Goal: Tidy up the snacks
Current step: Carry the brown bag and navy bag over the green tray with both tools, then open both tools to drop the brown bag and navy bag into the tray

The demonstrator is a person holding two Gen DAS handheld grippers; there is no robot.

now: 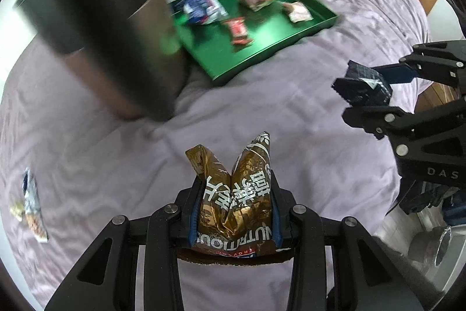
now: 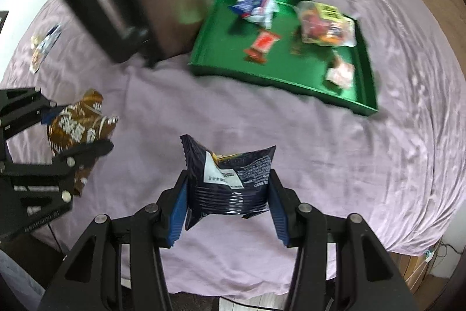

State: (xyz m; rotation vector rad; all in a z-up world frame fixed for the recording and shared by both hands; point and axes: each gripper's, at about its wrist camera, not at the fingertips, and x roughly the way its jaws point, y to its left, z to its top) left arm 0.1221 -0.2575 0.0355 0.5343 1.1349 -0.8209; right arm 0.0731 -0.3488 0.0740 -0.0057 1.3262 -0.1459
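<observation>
Lilac bedsheet [image 2: 320,136], blurred green tray [image 2: 221,48], tools gripping crumpled snack packets

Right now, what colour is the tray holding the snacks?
Green, glossy tray; clearest in the right wrist view.

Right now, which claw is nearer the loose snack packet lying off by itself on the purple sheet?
Left. The left claw, clamped on the brown bag, is on the loose packet's side; the right claw, holding the dark blue bag, sits farther away.

Seven snack packets [image 2: 263,44], one green tray [image 2: 221,60], one bin [image 2: 174,16]
</observation>
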